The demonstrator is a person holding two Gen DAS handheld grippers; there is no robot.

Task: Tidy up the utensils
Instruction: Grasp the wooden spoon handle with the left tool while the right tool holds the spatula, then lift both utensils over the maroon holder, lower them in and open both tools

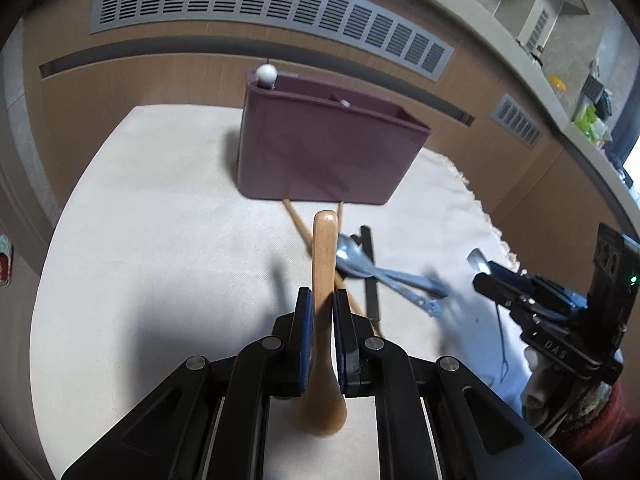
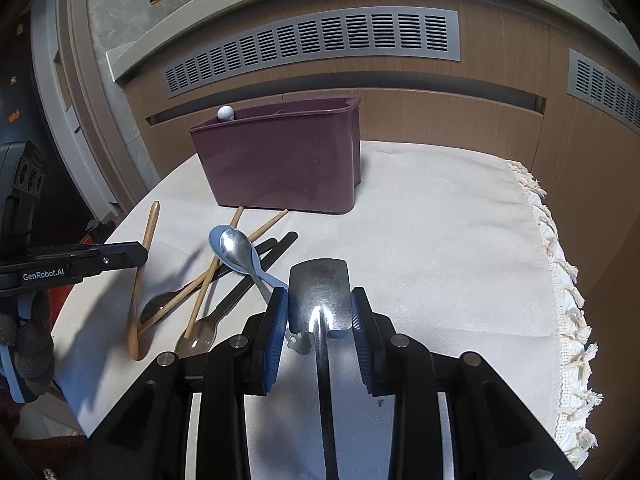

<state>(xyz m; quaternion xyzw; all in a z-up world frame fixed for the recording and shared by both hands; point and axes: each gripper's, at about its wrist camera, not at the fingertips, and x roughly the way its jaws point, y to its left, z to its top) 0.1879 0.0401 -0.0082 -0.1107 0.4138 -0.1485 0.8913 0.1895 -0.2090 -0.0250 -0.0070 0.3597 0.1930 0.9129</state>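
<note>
Above cream tablecloth point(image 1: 160, 220), left hand-held gripper point(image 1: 320, 300) clamps wooden spoon point(image 1: 325, 248) between its pads.

Matt plum plastic caddy point(image 2: 280, 160) at frame centre, a glossy white ball knob point(image 2: 225, 113) at its rim. Cream woven cloth point(image 2: 440, 248), slightly coarse, tasselled fringe along the right edge. Polished shiny metal spatula point(image 2: 318, 296) between ribbed blue rubbery pads point(image 2: 279, 320). Smooth pale wooden spoon point(image 1: 325, 264), wooden chopsticks point(image 2: 208, 280), glossy metal spoon point(image 2: 236, 246) on a smooth light-blue plastic spoon point(image 2: 258, 270), lower left.
</note>
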